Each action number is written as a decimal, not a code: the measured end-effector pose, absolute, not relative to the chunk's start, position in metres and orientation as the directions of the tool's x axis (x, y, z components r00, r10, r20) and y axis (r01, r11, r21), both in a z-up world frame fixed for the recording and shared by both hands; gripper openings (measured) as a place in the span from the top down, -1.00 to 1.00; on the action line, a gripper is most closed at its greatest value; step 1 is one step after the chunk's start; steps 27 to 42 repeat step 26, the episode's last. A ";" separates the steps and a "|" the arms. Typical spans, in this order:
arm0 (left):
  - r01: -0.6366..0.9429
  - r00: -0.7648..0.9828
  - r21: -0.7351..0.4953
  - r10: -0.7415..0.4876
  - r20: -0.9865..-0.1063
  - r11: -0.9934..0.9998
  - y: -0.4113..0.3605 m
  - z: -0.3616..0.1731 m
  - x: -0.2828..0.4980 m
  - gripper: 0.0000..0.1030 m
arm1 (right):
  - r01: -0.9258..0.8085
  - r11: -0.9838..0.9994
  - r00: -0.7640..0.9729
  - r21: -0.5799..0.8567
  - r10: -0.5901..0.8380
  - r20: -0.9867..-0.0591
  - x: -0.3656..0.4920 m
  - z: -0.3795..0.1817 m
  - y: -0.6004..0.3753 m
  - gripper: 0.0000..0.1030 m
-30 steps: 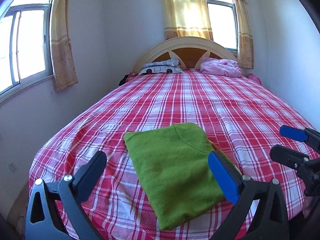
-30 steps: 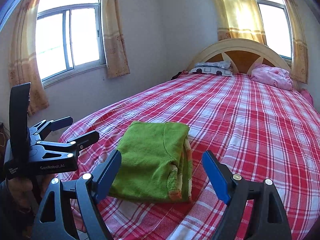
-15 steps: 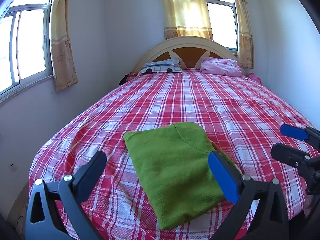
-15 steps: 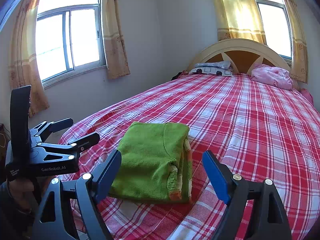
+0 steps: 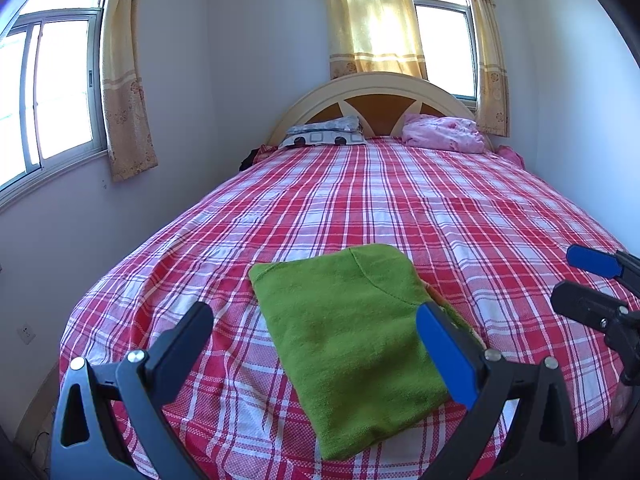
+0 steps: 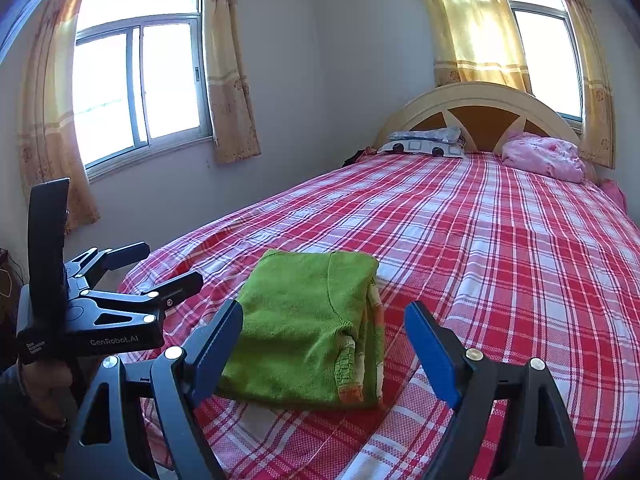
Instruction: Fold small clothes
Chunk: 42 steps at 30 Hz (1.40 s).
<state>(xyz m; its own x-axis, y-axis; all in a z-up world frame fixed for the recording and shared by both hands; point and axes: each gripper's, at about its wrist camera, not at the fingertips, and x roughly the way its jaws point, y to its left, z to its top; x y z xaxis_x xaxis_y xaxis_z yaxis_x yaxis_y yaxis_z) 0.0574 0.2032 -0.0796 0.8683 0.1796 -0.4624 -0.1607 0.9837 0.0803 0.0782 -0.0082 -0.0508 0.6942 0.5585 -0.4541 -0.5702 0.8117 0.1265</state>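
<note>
A green garment (image 5: 352, 340) lies folded into a thick rectangle on the red plaid bed (image 5: 400, 208), close to the foot edge. Seen from the right wrist, the garment (image 6: 308, 320) shows orange-and-white trim along its right fold. My left gripper (image 5: 316, 344) hovers just in front of it, open, with nothing between its fingers. My right gripper (image 6: 324, 340) is open too, held above the near edge of the garment and apart from it. Each gripper also shows in the other's view: the right gripper (image 5: 576, 280) at the right, the left gripper (image 6: 156, 268) at the left, held by a hand.
A patterned pillow (image 5: 324, 136) and a pink bundle of cloth (image 5: 440, 134) sit by the arched headboard (image 5: 380, 88). Curtained windows are on the left wall (image 6: 136, 84) and behind the bed. The wide plaid sheet (image 6: 500, 240) stretches beyond the garment.
</note>
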 end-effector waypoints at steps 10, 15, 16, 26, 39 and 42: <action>-0.175 0.871 0.084 0.194 -0.451 0.981 0.208 -0.075 0.056 -1.00 | -0.572 0.810 0.700 0.129 0.564 -0.437 0.075 -0.049 -0.010 -0.62; -0.192 0.871 0.081 0.208 -0.446 0.978 0.210 -0.075 0.056 -1.00 | -0.578 0.806 0.703 0.129 0.572 -0.422 0.072 -0.045 -0.010 -0.62; -0.202 0.869 0.080 0.216 -0.444 0.976 0.212 -0.075 0.056 -1.00 | -0.579 0.805 0.704 0.127 0.572 -0.421 0.071 -0.045 -0.010 -0.62; -0.220 0.875 0.090 0.237 -0.422 0.971 0.213 -0.082 0.055 -1.00 | -0.585 0.801 0.695 0.128 0.576 -0.430 0.071 -0.049 -0.008 -0.62; -0.220 0.875 0.090 0.237 -0.422 0.971 0.213 -0.082 0.055 -1.00 | -0.585 0.801 0.695 0.128 0.576 -0.430 0.071 -0.049 -0.008 -0.62; -0.220 0.875 0.090 0.237 -0.422 0.971 0.213 -0.082 0.055 -1.00 | -0.585 0.801 0.695 0.128 0.576 -0.430 0.071 -0.049 -0.008 -0.62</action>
